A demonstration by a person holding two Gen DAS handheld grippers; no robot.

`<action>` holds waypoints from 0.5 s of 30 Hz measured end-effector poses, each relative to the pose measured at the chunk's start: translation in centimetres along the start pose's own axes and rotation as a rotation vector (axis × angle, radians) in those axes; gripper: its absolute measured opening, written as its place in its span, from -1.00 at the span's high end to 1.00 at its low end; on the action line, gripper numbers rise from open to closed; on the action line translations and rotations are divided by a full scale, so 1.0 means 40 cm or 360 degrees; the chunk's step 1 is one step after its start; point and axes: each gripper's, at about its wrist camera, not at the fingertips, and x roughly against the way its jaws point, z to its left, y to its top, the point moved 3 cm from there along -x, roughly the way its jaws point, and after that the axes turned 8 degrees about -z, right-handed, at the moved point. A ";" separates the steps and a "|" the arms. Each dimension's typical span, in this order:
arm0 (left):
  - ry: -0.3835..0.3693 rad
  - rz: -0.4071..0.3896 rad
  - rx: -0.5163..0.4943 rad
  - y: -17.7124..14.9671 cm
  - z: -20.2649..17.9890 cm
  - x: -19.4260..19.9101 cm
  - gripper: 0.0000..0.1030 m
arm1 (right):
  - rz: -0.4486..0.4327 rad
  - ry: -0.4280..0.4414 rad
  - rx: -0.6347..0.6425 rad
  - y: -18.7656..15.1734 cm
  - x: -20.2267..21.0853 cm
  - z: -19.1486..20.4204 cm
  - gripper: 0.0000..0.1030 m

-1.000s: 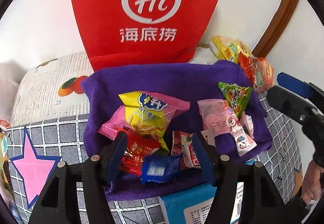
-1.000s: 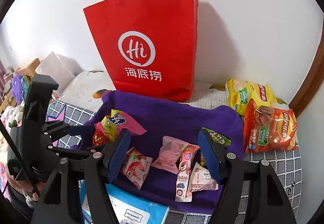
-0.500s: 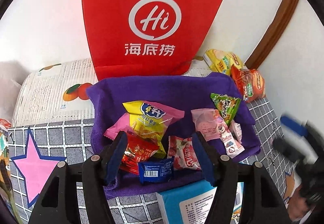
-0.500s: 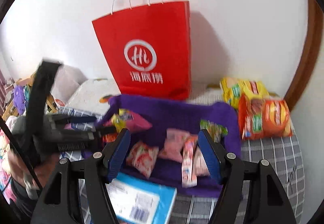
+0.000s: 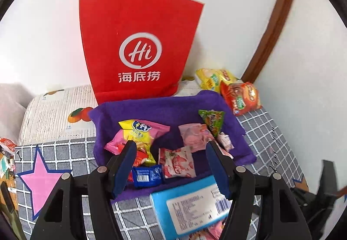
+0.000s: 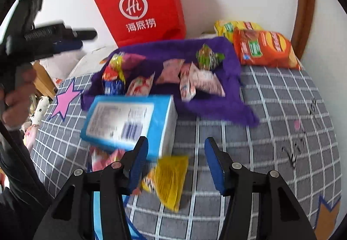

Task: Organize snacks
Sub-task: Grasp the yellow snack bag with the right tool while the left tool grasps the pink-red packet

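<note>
Right view is smeared by motion, so the blue box (image 6: 130,123) label is unreadable and the pink packets (image 6: 102,157) tucked under its near edge are mostly hidden. The right gripper (image 6: 176,164) hangs low over the grid cloth (image 6: 271,131), jaws wide, gripping nothing; a yellow packet (image 6: 169,179) lies on the cloth between them, nearer the left finger, its print too blurred to read. The left gripper (image 5: 171,167) hovers at the near edge of the purple towel (image 5: 151,110), jaws wide and empty too, its fingers covering parts of a red packet (image 5: 141,158) and a pink one. The snacks sit piled on the towel: yellow chips (image 5: 138,133), a small blue packet (image 5: 146,176), a strawberry packet (image 5: 177,162), a green triangle (image 5: 212,120). Two chip bags (image 5: 238,97) lie off the towel's far right corner by the wall. The red bag (image 5: 138,49) stands upright behind the towel. Open grid cloth runs along the right side, up to the wall.
</note>
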 end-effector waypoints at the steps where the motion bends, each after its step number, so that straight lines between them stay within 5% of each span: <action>1: 0.0002 -0.0004 -0.0011 -0.009 -0.002 0.011 -0.24 | 0.0019 0.0019 -0.0014 -0.020 -0.006 0.004 -0.06; 15: 0.0042 0.0084 -0.0009 -0.243 0.062 0.129 -0.24 | 0.0128 -0.0031 -0.0201 -0.118 -0.128 0.022 -0.08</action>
